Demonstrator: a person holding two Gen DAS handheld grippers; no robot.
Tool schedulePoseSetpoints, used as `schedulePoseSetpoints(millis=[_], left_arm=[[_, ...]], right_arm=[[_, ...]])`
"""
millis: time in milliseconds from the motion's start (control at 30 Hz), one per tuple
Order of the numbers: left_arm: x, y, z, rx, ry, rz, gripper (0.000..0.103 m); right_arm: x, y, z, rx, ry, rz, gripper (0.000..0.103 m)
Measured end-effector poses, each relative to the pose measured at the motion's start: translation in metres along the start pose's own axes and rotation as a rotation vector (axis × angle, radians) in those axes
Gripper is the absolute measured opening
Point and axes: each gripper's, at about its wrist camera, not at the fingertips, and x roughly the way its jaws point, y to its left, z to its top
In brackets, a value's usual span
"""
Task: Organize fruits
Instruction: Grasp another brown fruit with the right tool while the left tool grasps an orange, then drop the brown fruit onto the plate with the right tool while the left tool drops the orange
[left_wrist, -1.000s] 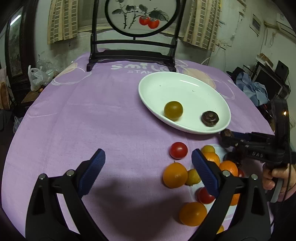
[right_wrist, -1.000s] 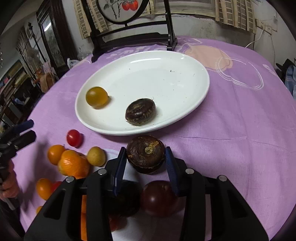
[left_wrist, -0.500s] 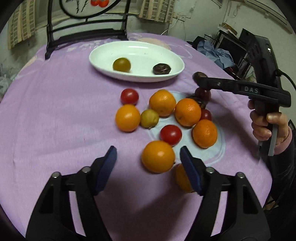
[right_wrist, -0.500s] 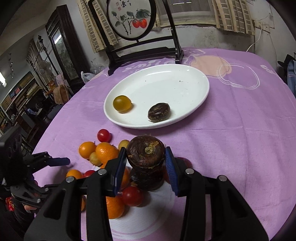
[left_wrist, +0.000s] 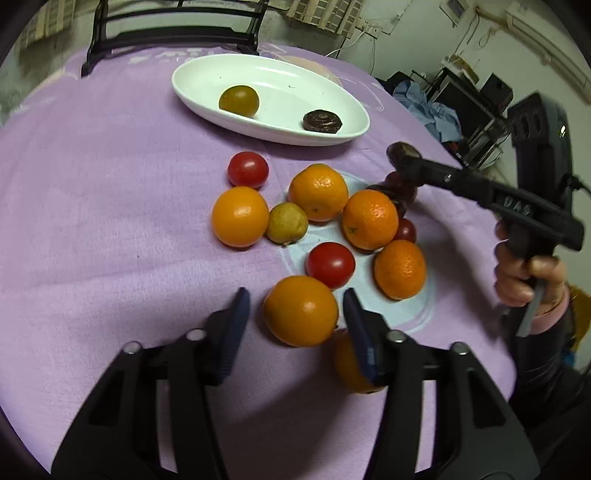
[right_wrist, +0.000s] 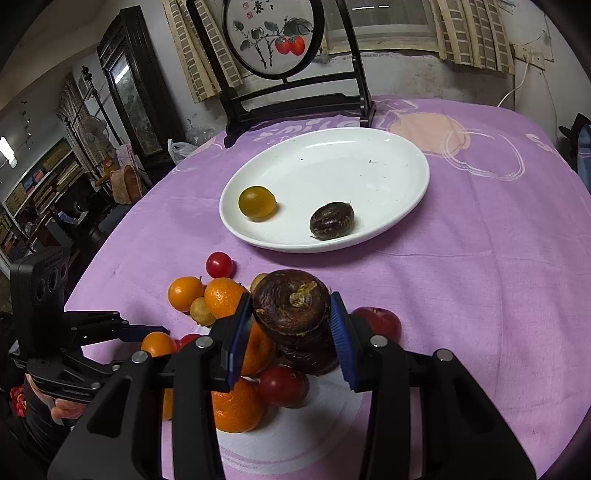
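Note:
A white oval plate holds a yellow-green fruit and a dark brown fruit. Oranges, red tomatoes and small yellow fruits lie in a cluster on the purple cloth. My left gripper is open, its fingers either side of the nearest orange. My right gripper is shut on a dark brown fruit, held above the cluster; it also shows in the left wrist view.
A dark wooden stand with a round painted panel stands at the table's far edge behind the plate. Dark cabinets and shelves stand beyond the left edge. A pale printed patch lies under part of the cluster.
My left gripper has moved down to the fruit cluster and now straddles the nearest orange. My right gripper has lifted the dark brown fruit up and back from the plate's edge.

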Motion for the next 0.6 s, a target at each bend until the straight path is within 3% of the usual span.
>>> schedulePoseSetpoints(millis=[67,367,500,600], left_arm=[[0.000,-0.002,0.000,0.002,0.002,-0.023,0.040],[-0.004,-0.002,0.003,-0.001,-0.023,-0.015,0.040],[-0.019,-0.002,0.010,-0.002,-0.087,-0.042,0.040],[-0.029,-0.010,0.030,0.015,-0.159,-0.032,0.040]], right_arm=[[-0.001,0.000,0.000,-0.001,-0.003,0.000,0.042],[-0.004,0.001,-0.002,-0.006,-0.014,0.000,0.042],[-0.008,0.011,-0.004,-0.039,-0.045,0.021,0.043],[-0.014,0.026,0.000,-0.095,-0.119,0.030,0.043]])
